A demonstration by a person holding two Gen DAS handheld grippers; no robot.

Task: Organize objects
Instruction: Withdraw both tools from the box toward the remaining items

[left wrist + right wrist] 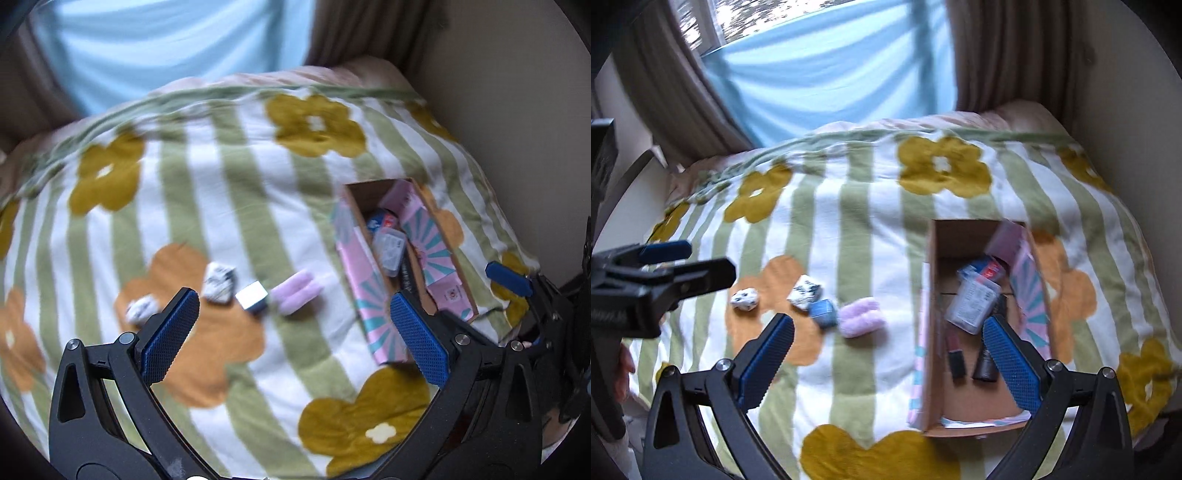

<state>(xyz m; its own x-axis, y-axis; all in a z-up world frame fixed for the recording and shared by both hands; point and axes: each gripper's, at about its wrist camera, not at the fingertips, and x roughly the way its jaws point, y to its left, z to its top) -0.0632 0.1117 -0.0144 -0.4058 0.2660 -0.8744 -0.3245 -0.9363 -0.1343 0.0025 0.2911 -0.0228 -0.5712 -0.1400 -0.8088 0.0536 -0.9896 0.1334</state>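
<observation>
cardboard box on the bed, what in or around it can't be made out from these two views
- Left wrist view: the open cardboard box has its near end hidden behind the blue ridged right finger.
- Right wrist view: the dark tube is partly covered by a blue finger.
- Both views: print on the clear plastic case is blurred.

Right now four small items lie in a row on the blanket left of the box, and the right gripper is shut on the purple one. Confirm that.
Not quite. The right gripper is open and empty, as the right wrist view shows; the purple item lies free on the blanket, in the row left of the box.
</observation>
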